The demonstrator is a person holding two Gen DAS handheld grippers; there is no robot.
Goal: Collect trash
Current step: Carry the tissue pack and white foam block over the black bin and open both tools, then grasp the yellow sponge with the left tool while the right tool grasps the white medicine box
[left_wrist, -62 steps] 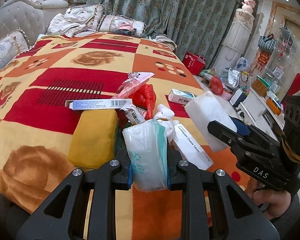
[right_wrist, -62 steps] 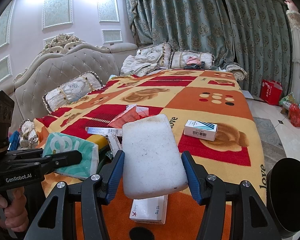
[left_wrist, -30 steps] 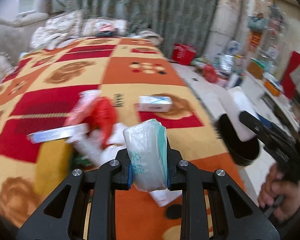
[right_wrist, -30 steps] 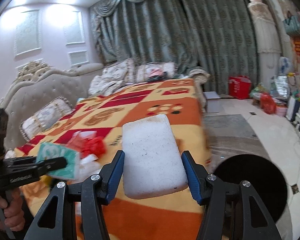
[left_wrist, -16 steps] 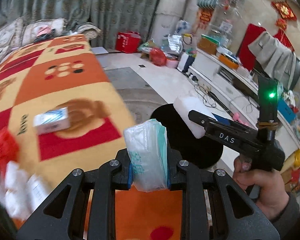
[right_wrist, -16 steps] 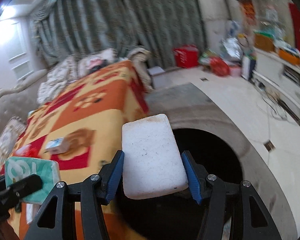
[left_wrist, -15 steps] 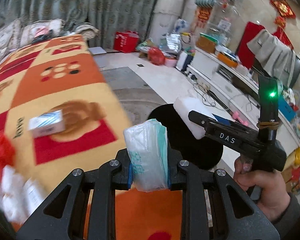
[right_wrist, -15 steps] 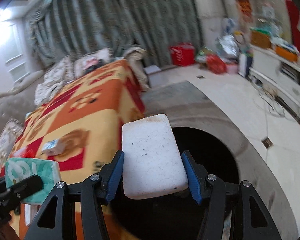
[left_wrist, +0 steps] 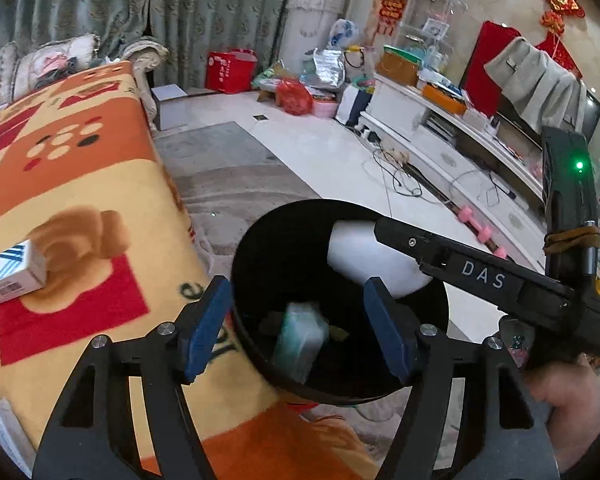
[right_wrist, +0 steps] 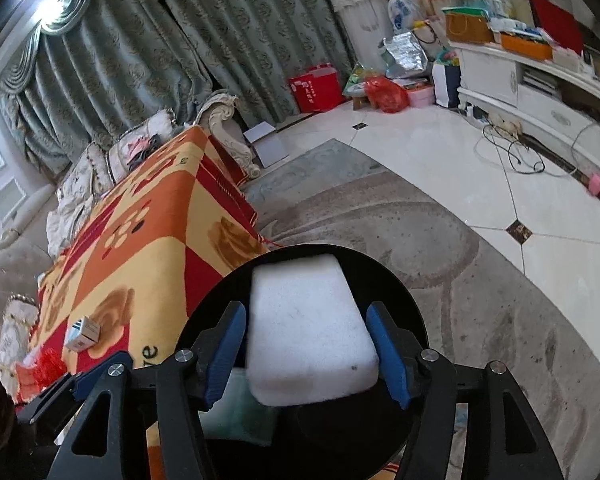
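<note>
A black round trash bin (left_wrist: 260,248) stands on the floor beside the bed. My left gripper (left_wrist: 298,330) is open and empty above the bin; the green-and-white tissue pack (left_wrist: 300,338) lies inside the bin below it. My right gripper (right_wrist: 306,346) is over the bin (right_wrist: 404,300), with its blue pads at both sides of a white foam block (right_wrist: 306,328). The foam block (left_wrist: 364,256) and the right gripper's body show in the left wrist view, over the bin's right side. The tissue pack (right_wrist: 240,412) shows in the bin in the right wrist view.
The bed's orange, red and yellow blanket (left_wrist: 60,184) lies left of the bin, with a small white-and-blue box (left_wrist: 12,276) on it. Red crumpled trash (right_wrist: 46,368) lies farther left. A grey rug (right_wrist: 480,280), tiled floor, cables and a white TV cabinet (left_wrist: 440,136) are to the right.
My left gripper has opened and the tissue pack has dropped into the bin. Both grippers have swung from the bed over to the bin. The right gripper still has the foam block.
</note>
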